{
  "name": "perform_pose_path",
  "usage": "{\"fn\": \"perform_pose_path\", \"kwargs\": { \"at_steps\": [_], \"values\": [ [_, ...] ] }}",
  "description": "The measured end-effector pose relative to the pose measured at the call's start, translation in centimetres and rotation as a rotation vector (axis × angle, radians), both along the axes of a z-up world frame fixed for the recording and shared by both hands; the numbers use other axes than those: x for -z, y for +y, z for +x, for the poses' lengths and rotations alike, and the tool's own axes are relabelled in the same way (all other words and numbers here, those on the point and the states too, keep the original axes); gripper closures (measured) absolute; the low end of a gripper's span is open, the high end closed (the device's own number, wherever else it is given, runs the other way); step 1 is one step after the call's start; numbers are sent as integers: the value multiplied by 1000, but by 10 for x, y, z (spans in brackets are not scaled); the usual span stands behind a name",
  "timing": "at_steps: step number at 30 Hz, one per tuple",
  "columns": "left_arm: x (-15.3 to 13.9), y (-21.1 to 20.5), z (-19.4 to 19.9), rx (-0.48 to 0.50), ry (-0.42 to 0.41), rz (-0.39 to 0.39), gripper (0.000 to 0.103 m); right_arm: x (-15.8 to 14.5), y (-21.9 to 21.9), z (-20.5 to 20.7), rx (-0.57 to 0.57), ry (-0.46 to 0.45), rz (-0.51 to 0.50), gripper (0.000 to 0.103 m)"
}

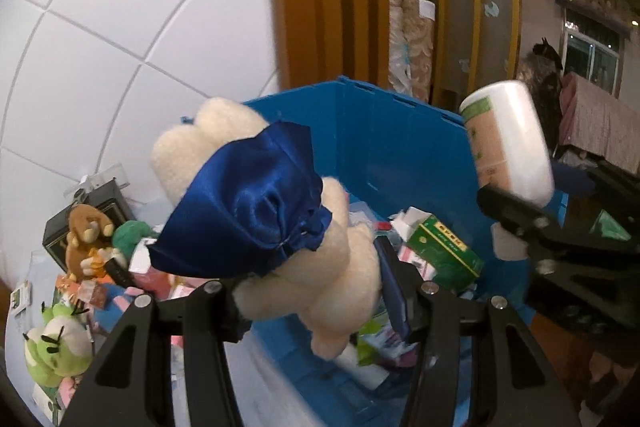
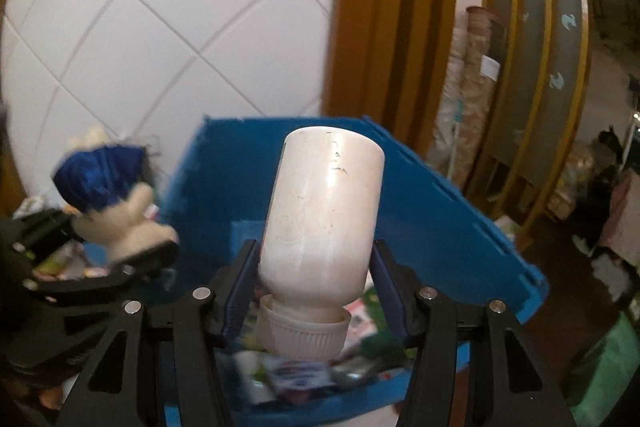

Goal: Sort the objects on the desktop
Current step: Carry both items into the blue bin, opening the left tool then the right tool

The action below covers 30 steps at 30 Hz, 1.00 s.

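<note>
Right wrist view: right gripper [image 2: 316, 287] fingers pinch a white plastic bottle [image 2: 322, 223], cap toward the camera, over the blue plastic bin [image 2: 440, 227]; left gripper [image 1: 320, 311] fingers pinch a cream plush toy with blue satin cloth [image 1: 256, 211] above the bin's left wall.

The left gripper [image 1: 320, 301] was held tilted downward, its jaws closed on a cream plush toy [image 1: 280, 235]. The right gripper [image 2: 316, 291] was likewise angled downward, its jaws clamped on the sides of a white bottle [image 2: 324, 219], which was carried cap toward the wrist. The two grippers were held side by side.
</note>
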<state>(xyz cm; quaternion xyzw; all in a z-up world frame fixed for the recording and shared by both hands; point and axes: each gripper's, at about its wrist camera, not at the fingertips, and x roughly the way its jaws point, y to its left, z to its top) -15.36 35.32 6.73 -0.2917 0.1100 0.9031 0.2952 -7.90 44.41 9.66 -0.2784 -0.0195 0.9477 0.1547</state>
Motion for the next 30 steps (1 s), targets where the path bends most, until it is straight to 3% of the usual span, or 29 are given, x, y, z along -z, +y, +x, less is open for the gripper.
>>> {"fn": "perform_pose_path", "kwargs": {
  "at_steps": [10, 18, 21, 23, 27, 29, 30],
  "values": [
    [2, 60, 11, 19, -39, -62, 51, 26, 72, -8, -23, -65, -12, 48],
    [11, 74, 9, -14, -83, -96, 50, 42, 100, -14, -34, -112, -16, 48],
    [15, 78, 9, -23, -98, -118, 46, 48, 106, -18, -33, -140, -17, 48],
    [17, 79, 9, -30, -107, -125, 34, 52, 108, -19, -36, -160, -18, 48],
    [21, 79, 15, -34, -104, -137, 28, 63, 109, -18, -53, -193, -27, 47],
    [22, 78, 18, -38, -105, -142, 27, 66, 110, -16, -53, -199, -29, 43],
    [23, 76, 20, -40, -106, -141, 27, 66, 110, -15, -52, -198, -30, 32]
  ]
}}
